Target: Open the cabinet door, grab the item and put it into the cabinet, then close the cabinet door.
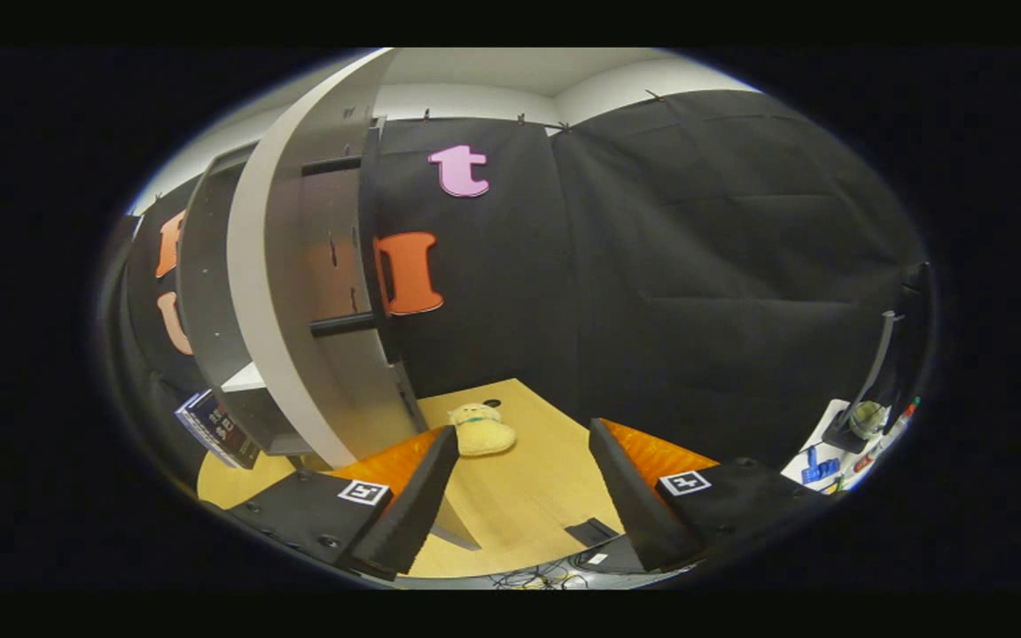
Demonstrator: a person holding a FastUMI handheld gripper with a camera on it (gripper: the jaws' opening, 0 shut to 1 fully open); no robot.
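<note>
A grey cabinet [209, 292] stands on the wooden table [528, 496] to the left of my fingers. Its door [298, 292] is swung open towards me, edge-on, with the bottom corner just beside my left finger [413, 505]. A white shelf shows inside the cabinet, low down. A small yellow plush toy [480, 430] lies on the table just beyond my left fingertip, near the foot of the door. My gripper [524, 452] is open, with nothing between its fingers.
A striped book or box [214, 430] leans at the cabinet's foot on the far left. Off the table to the right stands a white surface [830, 443] with small coloured items and a dark stand. Cables lie below the table's near edge.
</note>
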